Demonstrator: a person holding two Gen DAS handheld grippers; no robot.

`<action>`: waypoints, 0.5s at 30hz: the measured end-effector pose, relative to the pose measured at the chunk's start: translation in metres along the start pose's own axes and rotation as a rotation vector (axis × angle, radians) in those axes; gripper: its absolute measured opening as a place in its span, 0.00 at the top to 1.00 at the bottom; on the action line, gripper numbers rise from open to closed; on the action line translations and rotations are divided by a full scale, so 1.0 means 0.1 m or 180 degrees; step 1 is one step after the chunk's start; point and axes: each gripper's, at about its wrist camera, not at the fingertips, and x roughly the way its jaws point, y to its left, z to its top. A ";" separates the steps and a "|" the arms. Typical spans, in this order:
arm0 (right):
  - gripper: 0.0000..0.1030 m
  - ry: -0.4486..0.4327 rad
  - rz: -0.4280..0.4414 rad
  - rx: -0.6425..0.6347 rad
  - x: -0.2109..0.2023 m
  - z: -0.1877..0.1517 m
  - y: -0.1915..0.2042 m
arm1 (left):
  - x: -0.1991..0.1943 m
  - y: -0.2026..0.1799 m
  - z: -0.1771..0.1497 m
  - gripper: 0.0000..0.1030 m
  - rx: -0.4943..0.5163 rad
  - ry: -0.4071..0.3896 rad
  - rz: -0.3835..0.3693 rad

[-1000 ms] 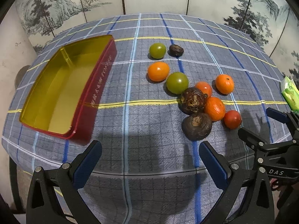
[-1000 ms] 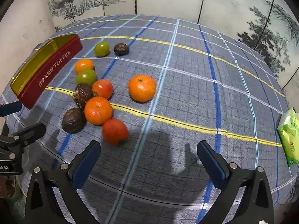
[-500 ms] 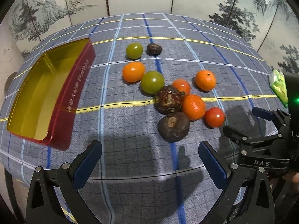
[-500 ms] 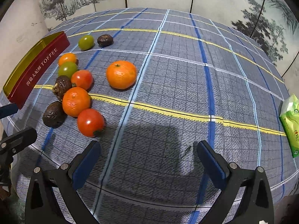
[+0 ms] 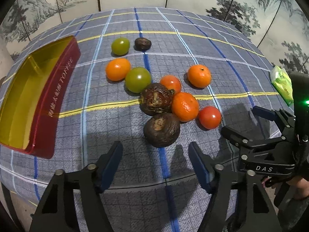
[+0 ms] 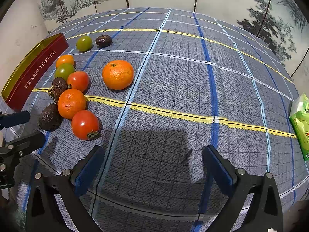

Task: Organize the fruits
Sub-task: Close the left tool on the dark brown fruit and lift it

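Observation:
Several fruits lie clustered on the checked cloth. A dark brown wrinkled fruit [image 5: 161, 129] sits nearest, just beyond my left gripper [image 5: 155, 151]. Its jaws are closing, with only cloth between them. Behind it are a second brown fruit [image 5: 155, 99], an orange mandarin [image 5: 185, 106] and a red tomato [image 5: 209, 117]. A green tomato [image 5: 137, 79] lies further back. A lone mandarin [image 6: 117, 74] rests ahead of my right gripper [image 6: 152, 152], which is open and holds nothing. A red tomato [image 6: 85, 124] lies just left of its left fingertip. The red tin [image 5: 63, 81] with a gold inside stands at the left.
A green packet [image 6: 300, 123] lies at the table's right edge. A small green tomato [image 5: 120, 46] and a small brown fruit [image 5: 143, 43] sit at the back. A painted folding screen stands behind the table. The table's front edge runs just under both grippers.
The left gripper's jaws have narrowed a great deal, and it has shifted right until the nearest brown fruit is straight ahead. The right gripper has edged closer to the cloth.

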 end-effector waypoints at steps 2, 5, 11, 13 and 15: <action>0.01 -0.0005 0.0000 -0.0001 0.00 0.00 0.00 | 0.02 -0.03 0.02 0.41 0.0018 0.0020 -0.0027; 0.01 -0.0008 -0.0008 -0.0003 0.00 0.00 0.00 | 0.06 -0.06 0.05 0.43 0.0048 0.0013 -0.0015; 0.01 0.0000 -0.0020 -0.0013 -0.01 0.00 0.00 | 0.16 -0.04 0.11 0.53 0.0028 0.0068 0.0011; 0.01 0.0000 -0.0021 -0.0016 -0.01 0.00 0.01 | 0.18 -0.03 0.12 0.56 0.0029 0.0069 -0.0005; 0.01 -0.0001 -0.0021 -0.0014 -0.01 0.00 0.00 | 0.17 -0.04 0.12 0.61 0.0043 0.0065 -0.0038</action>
